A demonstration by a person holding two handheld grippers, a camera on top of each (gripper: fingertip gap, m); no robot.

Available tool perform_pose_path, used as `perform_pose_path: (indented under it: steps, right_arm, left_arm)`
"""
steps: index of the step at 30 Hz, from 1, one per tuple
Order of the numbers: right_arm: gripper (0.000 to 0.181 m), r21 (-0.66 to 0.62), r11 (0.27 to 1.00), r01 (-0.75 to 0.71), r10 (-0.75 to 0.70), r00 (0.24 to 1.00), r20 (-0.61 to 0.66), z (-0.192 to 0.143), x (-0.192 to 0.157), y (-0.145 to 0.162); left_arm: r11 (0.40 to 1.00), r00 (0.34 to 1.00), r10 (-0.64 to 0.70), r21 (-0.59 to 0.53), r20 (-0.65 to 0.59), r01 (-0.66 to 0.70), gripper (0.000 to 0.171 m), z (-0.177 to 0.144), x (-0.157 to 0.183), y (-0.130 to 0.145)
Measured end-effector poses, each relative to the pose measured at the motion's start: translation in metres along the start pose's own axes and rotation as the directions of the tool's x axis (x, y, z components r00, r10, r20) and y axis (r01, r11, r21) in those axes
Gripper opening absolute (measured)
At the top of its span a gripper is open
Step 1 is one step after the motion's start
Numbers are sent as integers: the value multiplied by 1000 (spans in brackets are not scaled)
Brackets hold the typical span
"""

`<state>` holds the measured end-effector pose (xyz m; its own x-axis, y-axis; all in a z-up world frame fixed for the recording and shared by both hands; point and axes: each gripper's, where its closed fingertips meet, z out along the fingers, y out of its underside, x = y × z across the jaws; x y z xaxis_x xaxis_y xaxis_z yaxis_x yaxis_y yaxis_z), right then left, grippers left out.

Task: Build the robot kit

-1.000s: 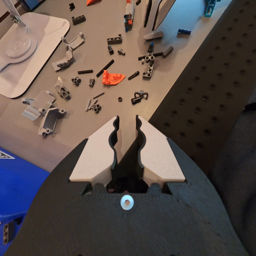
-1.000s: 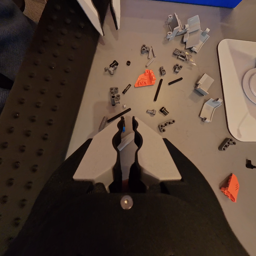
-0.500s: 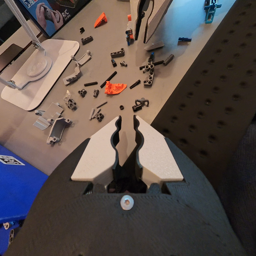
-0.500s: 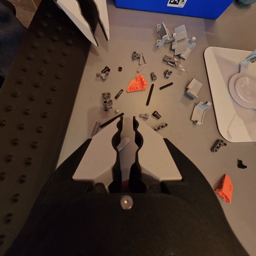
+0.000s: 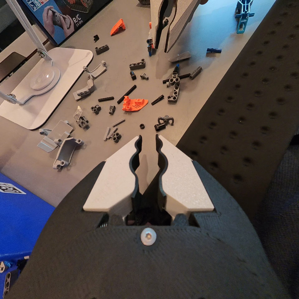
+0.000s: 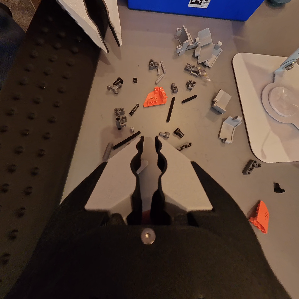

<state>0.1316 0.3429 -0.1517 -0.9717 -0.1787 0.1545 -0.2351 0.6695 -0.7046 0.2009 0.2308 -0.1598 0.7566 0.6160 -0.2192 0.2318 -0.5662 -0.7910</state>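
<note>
Both grippers, left gripper (image 5: 148,137) and right gripper (image 6: 149,138), were raised, jaws parted, empty; small parts (image 5: 135,103) could be scattered by a low sweep.

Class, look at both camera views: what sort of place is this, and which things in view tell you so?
Probably a hobby or lab workbench set up for building a toy construction kit. Loose building-set parts, such as an orange panel, lie scattered on a grey table, beside the kit's printed box and a black perforated board.
</note>
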Motion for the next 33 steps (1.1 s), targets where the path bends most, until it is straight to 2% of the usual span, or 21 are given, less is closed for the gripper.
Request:
perform_pose_path:
  steps: [11, 18, 26, 29, 33]
  right_arm:
    - [12, 19, 1000, 3, -2, 1000, -19, -2, 2, -8]
    - [15, 43, 999, -19, 22, 997, -75, 1, 17, -23]
    - [15, 42, 998, 48, -43, 993, -107, 15, 33, -46]
    - [16, 27, 998, 51, -47, 989, -142, 1, 44, -49]
    - [15, 68, 998, 13, 3, 974, -225, -35, 62, -50]
  left_arm:
    - [1000, 1000, 11, 3, 8, -11, 14, 0, 0, 0]
    - [999, 999, 35, 9, 24, -36, 13, -1, 1, -1]
    - [988, 986, 145, 33, 77, -148, 5, -4, 6, -4]
    - [986, 985, 155, 48, 79, -159, 6, -5, 7, -6]
    - [980, 982, 177, 75, 70, -182, 8, -8, 11, -8]
